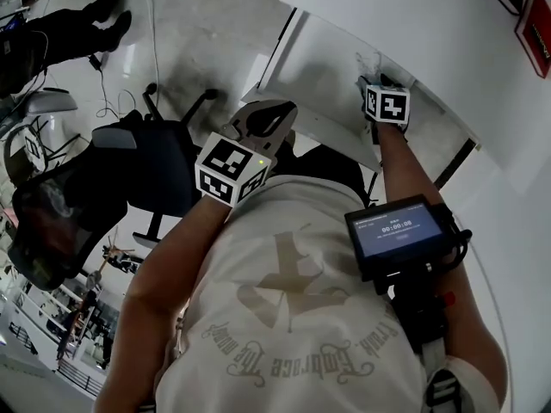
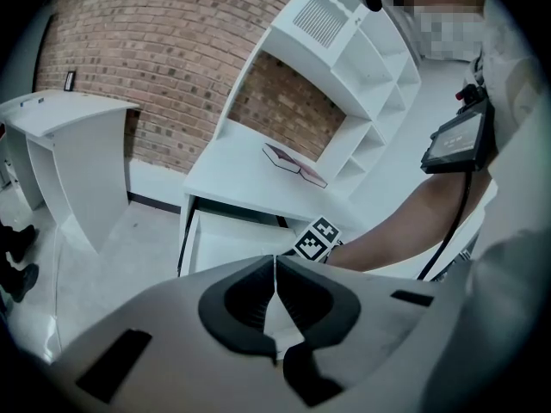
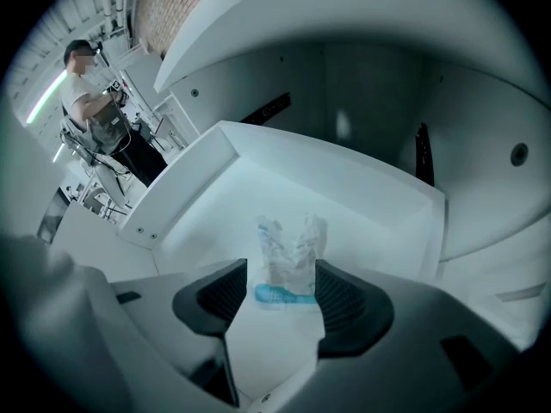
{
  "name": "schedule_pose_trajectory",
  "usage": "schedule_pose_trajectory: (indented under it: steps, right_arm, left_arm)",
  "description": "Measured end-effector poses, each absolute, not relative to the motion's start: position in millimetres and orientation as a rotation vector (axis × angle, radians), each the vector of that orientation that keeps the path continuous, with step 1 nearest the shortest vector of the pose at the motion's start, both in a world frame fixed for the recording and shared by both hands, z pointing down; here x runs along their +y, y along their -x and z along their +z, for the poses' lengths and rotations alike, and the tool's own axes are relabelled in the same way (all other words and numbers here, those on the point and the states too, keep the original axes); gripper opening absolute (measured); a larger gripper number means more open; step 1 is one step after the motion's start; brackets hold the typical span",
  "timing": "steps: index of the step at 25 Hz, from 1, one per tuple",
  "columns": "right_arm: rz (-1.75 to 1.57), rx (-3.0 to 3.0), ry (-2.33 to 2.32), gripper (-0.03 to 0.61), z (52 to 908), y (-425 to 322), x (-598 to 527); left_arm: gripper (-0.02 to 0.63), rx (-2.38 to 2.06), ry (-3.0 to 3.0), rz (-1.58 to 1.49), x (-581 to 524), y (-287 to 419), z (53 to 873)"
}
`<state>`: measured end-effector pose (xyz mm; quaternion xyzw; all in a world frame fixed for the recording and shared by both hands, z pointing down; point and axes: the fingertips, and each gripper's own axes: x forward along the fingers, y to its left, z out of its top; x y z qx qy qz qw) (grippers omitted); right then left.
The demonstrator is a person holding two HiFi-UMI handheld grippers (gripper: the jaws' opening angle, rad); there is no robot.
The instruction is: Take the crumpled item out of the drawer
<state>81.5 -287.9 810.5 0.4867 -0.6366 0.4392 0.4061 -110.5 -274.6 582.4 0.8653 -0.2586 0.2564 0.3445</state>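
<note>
The crumpled item (image 3: 289, 249), a clear plastic wrapper with a blue printed strip, stands on the floor of the white drawer (image 3: 344, 175). My right gripper (image 3: 281, 284) points steeply down into the drawer, open, its dark pads on either side of the wrapper's lower end without pressing on it. In the head view the right gripper (image 1: 380, 91) reaches into the pulled-out drawer (image 1: 331, 67) under the desk top; its jaws are hidden behind its marker cube. My left gripper (image 1: 277, 114) hovers in front of the desk, away from the drawer, shut (image 2: 275, 275) and empty.
A closed book (image 2: 294, 163) lies on the white desk (image 2: 232, 175), with a white shelf unit (image 2: 366, 84) behind it. A black office chair (image 1: 146, 166) stands to the left. A white counter (image 2: 73, 136) sits by the brick wall. A person (image 3: 90, 93) stands far off.
</note>
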Motion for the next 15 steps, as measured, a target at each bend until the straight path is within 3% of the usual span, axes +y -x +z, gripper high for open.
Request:
schedule_pose_trajectory:
  steps: [15]
  right_arm:
    - [1.058,-1.445,-1.223,0.221,817.6,-108.6,-280.8]
  left_arm:
    - [0.028,-0.584,-2.272,0.701,-270.2,95.0,580.8]
